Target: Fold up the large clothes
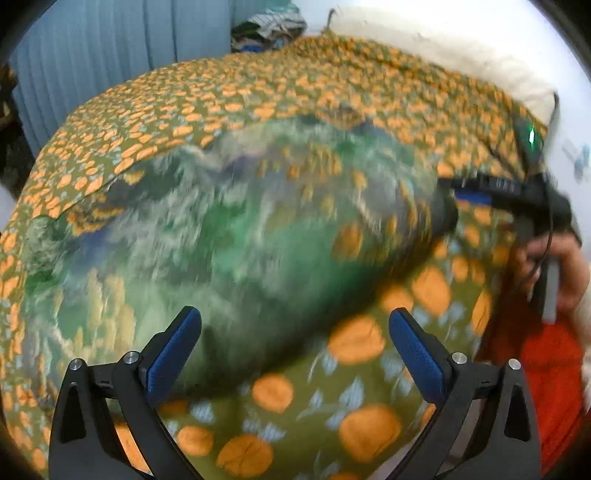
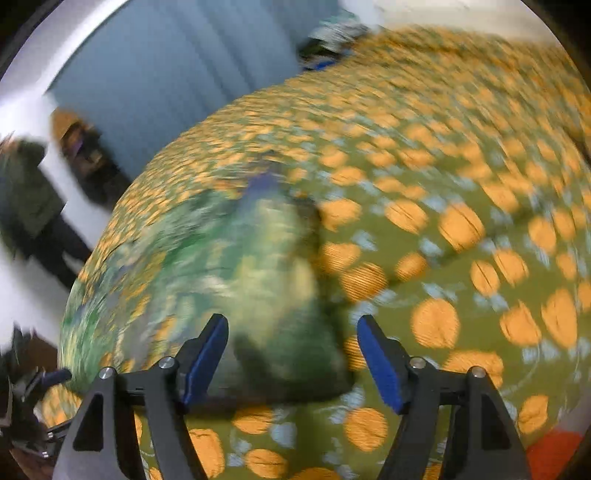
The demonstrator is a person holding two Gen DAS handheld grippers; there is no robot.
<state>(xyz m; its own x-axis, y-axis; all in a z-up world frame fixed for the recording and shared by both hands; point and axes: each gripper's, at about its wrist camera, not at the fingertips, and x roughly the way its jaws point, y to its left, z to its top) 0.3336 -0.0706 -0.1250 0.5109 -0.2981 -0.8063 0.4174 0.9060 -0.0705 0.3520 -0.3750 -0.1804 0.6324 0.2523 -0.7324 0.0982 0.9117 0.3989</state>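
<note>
Green patterned garment (image 1: 236, 236) lies bunched on the bed, spread over an olive bedsheet (image 1: 332, 410) printed with orange pumpkins; both views are smeared by motion, so its seams, sleeves and edges cannot be told apart. It sits as a loose mound, not a flat layer, with one end reaching toward the bed's near edge and the other trailing off toward the far left side.

In the right wrist view the right gripper (image 2: 291, 354) stands with its blue pads apart, the near end of the garment lying between them but not pressed by either pad. In the left wrist view the left gripper (image 1: 295, 354) is spread wide above the cloth and sheet, holding nothing. The right gripper also appears there at the garment's far right end, carried by the person's hand (image 1: 565, 269).

The likeliest risk is that a closing pinch takes the bedsheet along with the garment, since the two lie touching and share similar colours; lifting then would drag the sheet and spoil the fold. A second risk is grabbing several layers of the mound at once, which would lock wrinkles into the fold. With neither gripper clamped, the cloth may also slump back and lose any shape it has. A pale pillow (image 1: 443, 48) and a pile of other clothes (image 1: 269, 29) lie well beyond, clear of the work.
</note>
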